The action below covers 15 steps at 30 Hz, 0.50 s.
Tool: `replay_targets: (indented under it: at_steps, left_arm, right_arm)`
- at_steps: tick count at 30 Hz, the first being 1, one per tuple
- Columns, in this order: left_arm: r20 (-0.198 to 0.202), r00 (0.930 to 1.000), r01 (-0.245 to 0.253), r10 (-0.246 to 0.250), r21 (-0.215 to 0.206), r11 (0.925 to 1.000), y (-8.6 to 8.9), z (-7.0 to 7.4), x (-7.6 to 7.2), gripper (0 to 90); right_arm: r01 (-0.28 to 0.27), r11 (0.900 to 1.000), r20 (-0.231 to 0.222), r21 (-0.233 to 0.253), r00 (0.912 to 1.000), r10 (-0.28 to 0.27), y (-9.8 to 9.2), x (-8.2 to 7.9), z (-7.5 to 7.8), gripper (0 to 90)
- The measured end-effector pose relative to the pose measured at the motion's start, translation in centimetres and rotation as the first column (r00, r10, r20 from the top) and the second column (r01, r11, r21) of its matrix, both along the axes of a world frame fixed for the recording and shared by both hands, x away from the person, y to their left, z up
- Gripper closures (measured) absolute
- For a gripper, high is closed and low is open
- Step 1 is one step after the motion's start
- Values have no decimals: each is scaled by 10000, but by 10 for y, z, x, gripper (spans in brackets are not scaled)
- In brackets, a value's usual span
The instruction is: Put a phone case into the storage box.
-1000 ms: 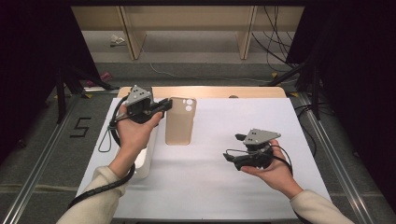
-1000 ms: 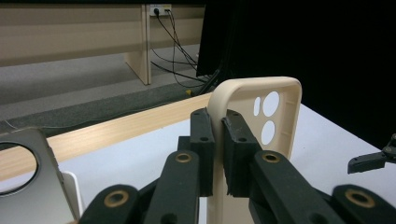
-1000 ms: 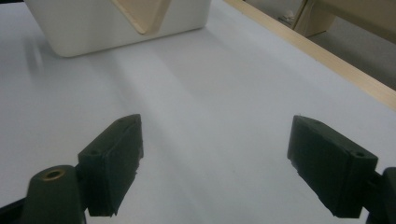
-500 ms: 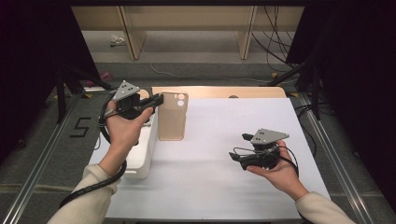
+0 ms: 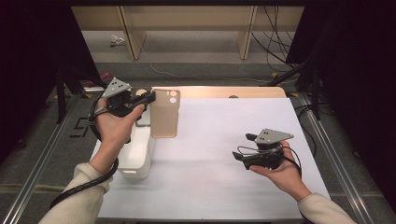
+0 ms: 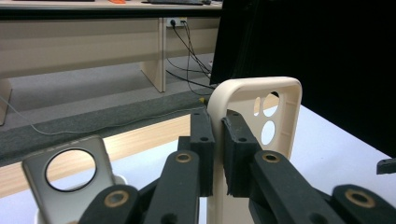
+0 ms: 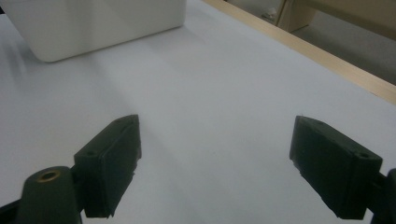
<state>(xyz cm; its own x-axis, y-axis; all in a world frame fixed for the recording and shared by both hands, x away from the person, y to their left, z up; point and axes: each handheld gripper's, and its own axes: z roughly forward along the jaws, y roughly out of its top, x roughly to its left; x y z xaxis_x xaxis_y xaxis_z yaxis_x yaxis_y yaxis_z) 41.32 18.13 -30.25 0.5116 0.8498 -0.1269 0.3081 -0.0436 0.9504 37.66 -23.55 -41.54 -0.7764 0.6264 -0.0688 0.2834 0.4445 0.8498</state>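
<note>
A beige phone case [image 5: 165,113] with two round camera holes hangs upright above the table's far left part. My left gripper [image 5: 149,98] is shut on its left edge. In the left gripper view the jaws [image 6: 218,135] pinch the rim of the case [image 6: 275,121] near its top corner. A grey phone case [image 6: 70,172] with one large round hole stands low at the left, just above a white bin [image 5: 137,151]. My right gripper [image 5: 243,147] stands open over the white table cover at the right, pointing left. Nothing is between its jaws [image 7: 215,154].
The white bin [image 7: 93,23] stands at the table's left edge, under my left hand. A white sheet [image 5: 224,140] covers the table, with a wooden strip [image 5: 233,92] along the far edge. Metal rails run along both sides. Desks and cables lie beyond.
My left gripper has carried the beige case leftward, from the middle of the far table toward the bin. The right gripper has drifted slightly right and stays open.
</note>
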Motion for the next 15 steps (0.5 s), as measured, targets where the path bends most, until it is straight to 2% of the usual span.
replay_targets:
  at_steps: [15]
  left_arm:
    - [92,9993,-357,358,-60,9993,22,6,1,835]
  right_arm:
    - [208,9996,-13,196,9998,-208,-3,0,2,173]
